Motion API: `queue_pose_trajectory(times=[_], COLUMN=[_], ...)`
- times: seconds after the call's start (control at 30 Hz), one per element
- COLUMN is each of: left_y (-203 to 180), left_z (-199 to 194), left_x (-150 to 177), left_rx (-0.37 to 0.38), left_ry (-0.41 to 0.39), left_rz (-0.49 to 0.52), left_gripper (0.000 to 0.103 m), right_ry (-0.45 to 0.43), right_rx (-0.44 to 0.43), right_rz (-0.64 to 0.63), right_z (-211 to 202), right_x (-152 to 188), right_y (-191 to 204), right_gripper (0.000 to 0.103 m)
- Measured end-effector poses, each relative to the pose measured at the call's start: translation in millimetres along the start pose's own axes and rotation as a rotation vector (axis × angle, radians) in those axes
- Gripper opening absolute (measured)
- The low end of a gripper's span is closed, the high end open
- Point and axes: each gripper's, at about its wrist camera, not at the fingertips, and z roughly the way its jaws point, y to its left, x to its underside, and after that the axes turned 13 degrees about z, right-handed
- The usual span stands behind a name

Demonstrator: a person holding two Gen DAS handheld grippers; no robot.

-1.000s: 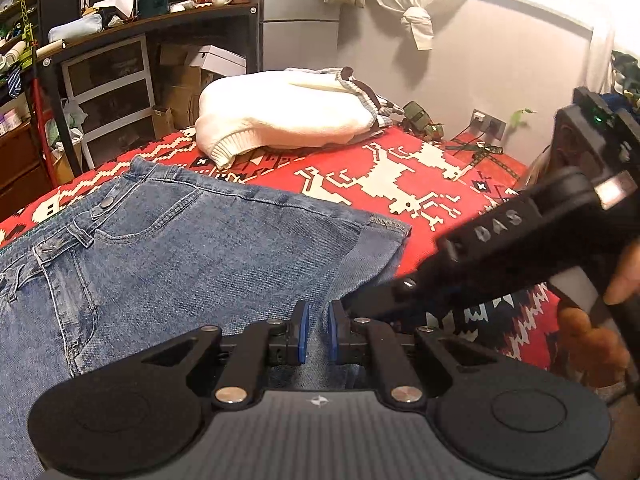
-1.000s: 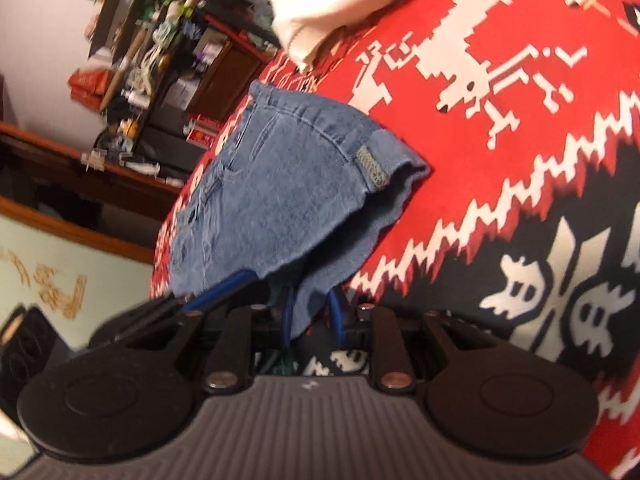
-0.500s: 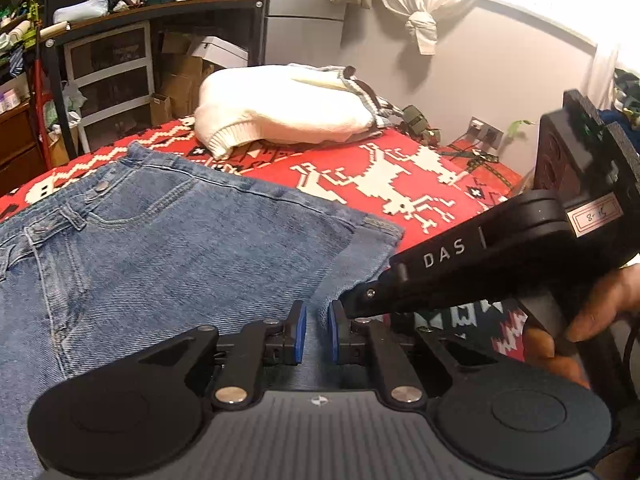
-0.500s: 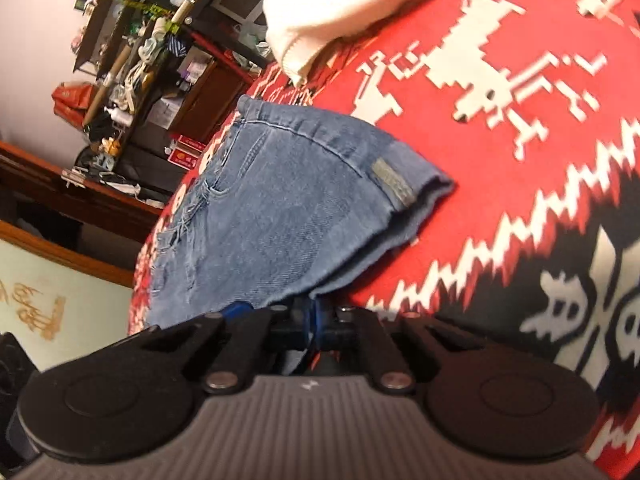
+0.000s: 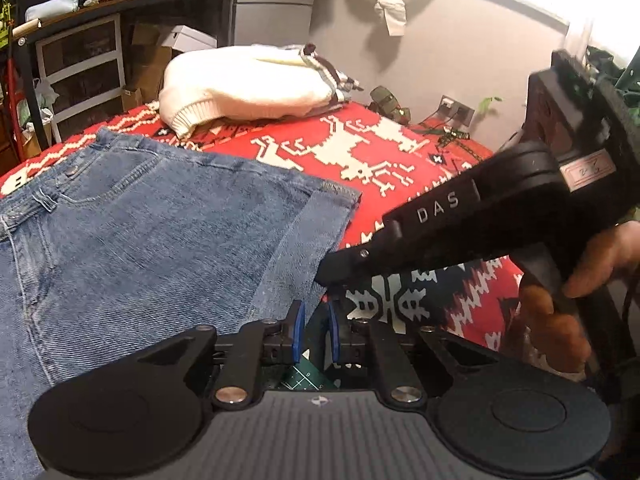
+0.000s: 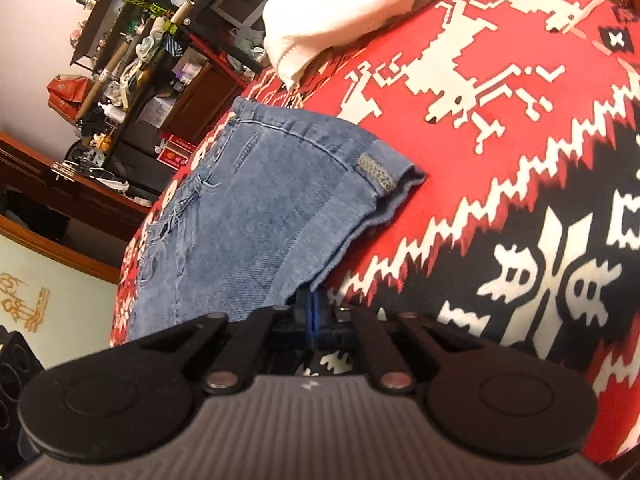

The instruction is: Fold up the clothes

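Observation:
Blue jeans [image 5: 140, 240] lie flat on a red patterned blanket [image 5: 400, 148], waistband to the left, a folded hem at the right. My left gripper [image 5: 314, 330] sits just off the jeans' near right corner. Its blue pads are a narrow gap apart with no cloth between them. My right gripper [image 5: 332, 276] reaches in from the right, held by a hand [image 5: 560, 312], its tip at the same hem corner. In the right wrist view the right gripper [image 6: 314, 314] is shut, with the jeans' [image 6: 260, 220] lower hem edge pinched between its pads.
A white knit sweater [image 5: 248, 84] lies bunched at the far side of the blanket, also seen in the right wrist view [image 6: 340, 8]. Cluttered shelves and drawers [image 5: 80, 60] stand beyond the left edge. A grey wall with a socket [image 5: 456, 108] is behind.
The right gripper went from open around the hem to shut on it. The left gripper slid off the jeans' corner; its gap, once over denim, now shows the floor below.

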Motion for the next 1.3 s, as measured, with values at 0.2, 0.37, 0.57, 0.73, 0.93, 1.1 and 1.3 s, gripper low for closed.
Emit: queue_pose_trajectory(times=[0.2,0.37,0.57,0.73,0.93,1.1,1.3], left_y=[9,31,43,48,50,49,42], left_z=[-18,-16,-12,-23,-41,-42,-41], left_x=[3,11,26,42,61,59,55], left_rx=[-0.032,-0.042,-0.033,-0.033,-0.056,-0.073,-0.072], left_ry=[-0.022,-0.019,0.0,-0.01,-0.018,-0.012,-0.005], left_rz=[-0.008,-0.136,-0.233,-0.279,-0.316,-0.329,-0.286], left_gripper=[0.017,0.017,0.017,0.018,0.018,0.024,0.026], right_ry=[-0.015,-0.108,-0.127,-0.106,-0.119,-0.144,-0.049], right_rx=[0.026,0.077,0.13,0.161,0.174,0.168,0.043], right_rz=[-0.012,-0.199,-0.448,-0.621,-0.647,-0.698,-0.741], right_z=[-15,-35,-24,-9,-20,-28,-23], right_x=[-3,-5,1,8,11,26,51], right_y=[-3,13,31,40,30,43,65], right_gripper=[0.0,0.0,0.008,0.007,0.004,0.012,0.012])
